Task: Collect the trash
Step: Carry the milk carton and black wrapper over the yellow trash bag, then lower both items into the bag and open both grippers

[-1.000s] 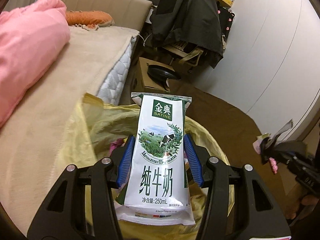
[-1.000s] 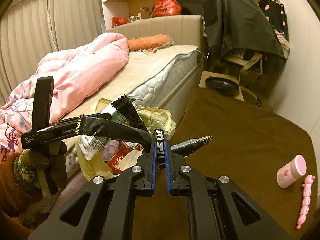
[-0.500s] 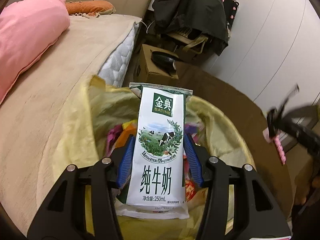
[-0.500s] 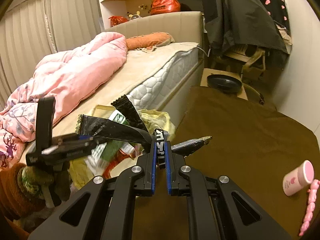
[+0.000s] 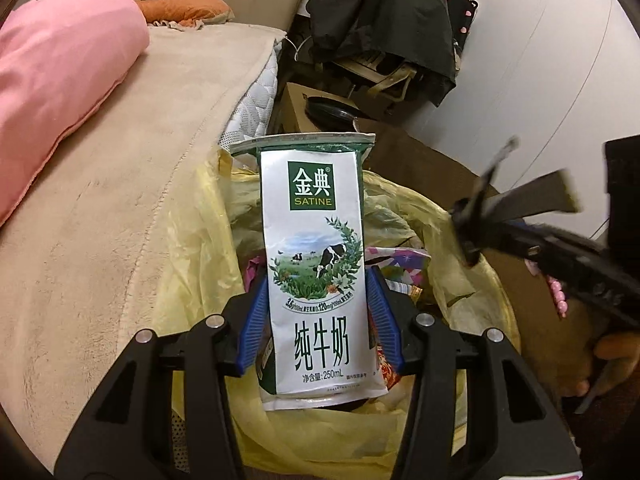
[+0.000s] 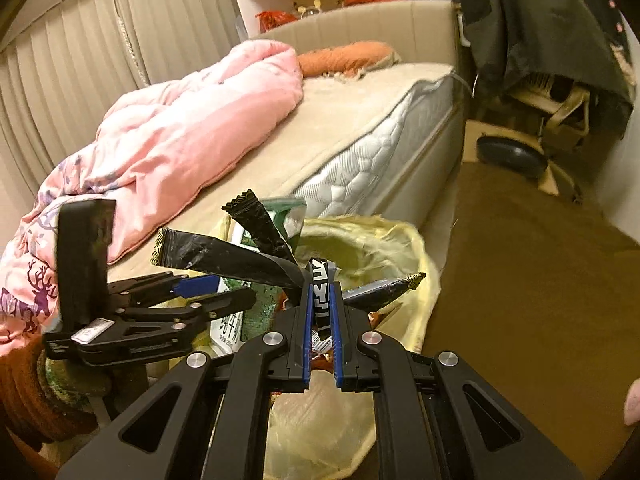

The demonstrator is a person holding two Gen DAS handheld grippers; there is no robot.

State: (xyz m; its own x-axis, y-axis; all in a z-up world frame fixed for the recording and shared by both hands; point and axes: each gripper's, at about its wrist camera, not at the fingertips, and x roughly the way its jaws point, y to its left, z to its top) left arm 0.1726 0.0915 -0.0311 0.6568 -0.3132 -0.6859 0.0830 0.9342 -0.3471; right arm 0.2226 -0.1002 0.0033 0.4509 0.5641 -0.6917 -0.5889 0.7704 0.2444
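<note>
1. At the left of the left-wrist view lie a beige bed (image 5: 132, 184) and a pink duvet (image 5: 60, 64); neither is trash.
2. At the centre of that view the left gripper (image 5: 318, 316) has its blue pads pressed on both sides of a white-and-green milk pouch (image 5: 318, 272), held upright by its lower half. The jaws stand fairly wide because the pouch fills them.
3. The pouch hangs directly over the open mouth of a yellow trash bag (image 5: 192, 240), where colourful wrappers already lie. Its film looks smooth and slick, its body soft and probably near empty, so it should be light and crushable. I judge a hold across the flat lower body better than one on the thin sealed top edge.
4. At the right of the same view the right gripper appears blurred, coming in over the bag's rim.
5. In the right-wrist view the left gripper (image 6: 188, 300) shows at lower left, with the milk pouch (image 6: 280, 220) partly hidden behind black film.
6. At centre the right gripper (image 6: 320, 320) is fully closed on a bundle of black snack wrappers (image 6: 232, 256), their torn ends fanning out left and right.
7. These wrappers are thin, crinkly and nearly weightless; pinching them where the strips overlap keeps them together. They sit just above the bag (image 6: 400, 248), whose mouth opens behind them.
</note>
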